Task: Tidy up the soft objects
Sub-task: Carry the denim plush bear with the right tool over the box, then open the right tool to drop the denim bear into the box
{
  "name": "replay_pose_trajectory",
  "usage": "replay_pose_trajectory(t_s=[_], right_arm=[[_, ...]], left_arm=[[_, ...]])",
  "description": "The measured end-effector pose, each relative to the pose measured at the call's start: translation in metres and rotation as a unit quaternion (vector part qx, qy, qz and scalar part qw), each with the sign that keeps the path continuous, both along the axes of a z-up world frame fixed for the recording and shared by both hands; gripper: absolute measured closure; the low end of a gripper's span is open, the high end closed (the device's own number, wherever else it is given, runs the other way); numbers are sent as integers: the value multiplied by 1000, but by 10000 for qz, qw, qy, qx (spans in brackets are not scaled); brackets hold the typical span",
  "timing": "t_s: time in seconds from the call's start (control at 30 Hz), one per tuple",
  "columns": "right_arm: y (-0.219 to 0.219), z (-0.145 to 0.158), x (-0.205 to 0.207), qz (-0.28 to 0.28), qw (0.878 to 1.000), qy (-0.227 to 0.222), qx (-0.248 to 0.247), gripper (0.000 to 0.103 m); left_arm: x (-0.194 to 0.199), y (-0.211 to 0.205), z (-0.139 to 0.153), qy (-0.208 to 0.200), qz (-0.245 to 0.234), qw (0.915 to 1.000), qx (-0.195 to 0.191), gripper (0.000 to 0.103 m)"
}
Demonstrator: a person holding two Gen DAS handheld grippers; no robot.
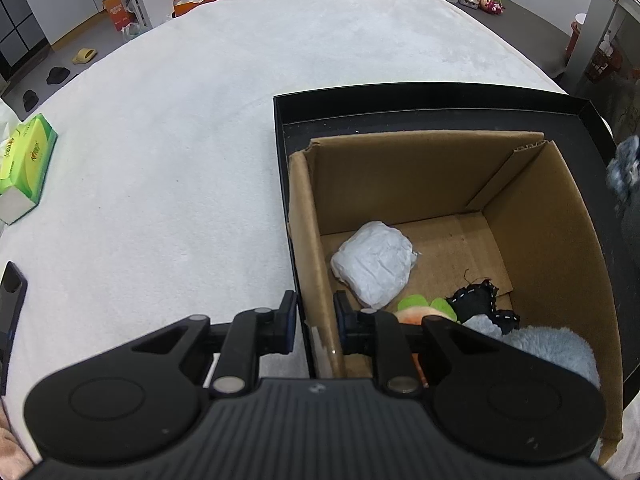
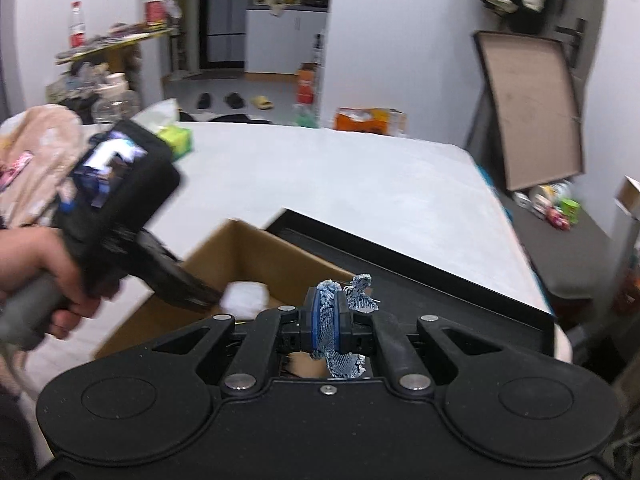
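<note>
While your left gripper (image 1: 315, 326) clamps the cardboard box (image 1: 400, 168) wall, your right gripper (image 2: 328, 322) pinches a blue-white cloth (image 2: 327, 320).

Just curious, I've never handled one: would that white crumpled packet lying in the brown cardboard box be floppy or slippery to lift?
The white crumpled packet probably gives when squeezed: its wrapping is creased all over. It looks light, likely soft inside. Lying flat on the brown cardboard box floor, it shouldn't roll.
</note>
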State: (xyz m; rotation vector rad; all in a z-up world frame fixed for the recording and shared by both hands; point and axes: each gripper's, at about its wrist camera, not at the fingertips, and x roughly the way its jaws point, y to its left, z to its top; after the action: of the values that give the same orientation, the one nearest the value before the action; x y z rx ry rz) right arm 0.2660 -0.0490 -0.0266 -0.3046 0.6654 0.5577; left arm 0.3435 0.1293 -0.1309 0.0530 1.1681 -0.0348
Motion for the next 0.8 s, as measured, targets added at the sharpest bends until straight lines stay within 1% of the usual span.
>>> replay_pose_trajectory(t_s=[0.13, 0.43, 0.67, 0.7, 0.77, 0.8], right_arm=[[12, -2, -2, 185, 9997, 106, 69, 97], [32, -10, -7, 393, 9986, 327, 156, 97], [38, -17, -8, 416, 9980, 446, 142, 95], [37, -17, -8, 393, 9981, 448, 151, 93], [37, -18, -10, 481, 9975, 480, 187, 81], [37, -18, -11, 513, 9975, 444, 203, 59]], left_arm=[[0, 0, 1, -9, 6, 10000, -15, 85], [-1, 1, 2, -19, 4, 10000, -39, 86], [-1, 2, 5, -51, -10, 9999, -101, 86], [-1, 2, 5, -48, -12, 9999, -112, 86], [-2, 2, 4, -50, -16, 9999, -117, 86], [-2, 3, 4, -51, -10, 9999, -134, 86]])
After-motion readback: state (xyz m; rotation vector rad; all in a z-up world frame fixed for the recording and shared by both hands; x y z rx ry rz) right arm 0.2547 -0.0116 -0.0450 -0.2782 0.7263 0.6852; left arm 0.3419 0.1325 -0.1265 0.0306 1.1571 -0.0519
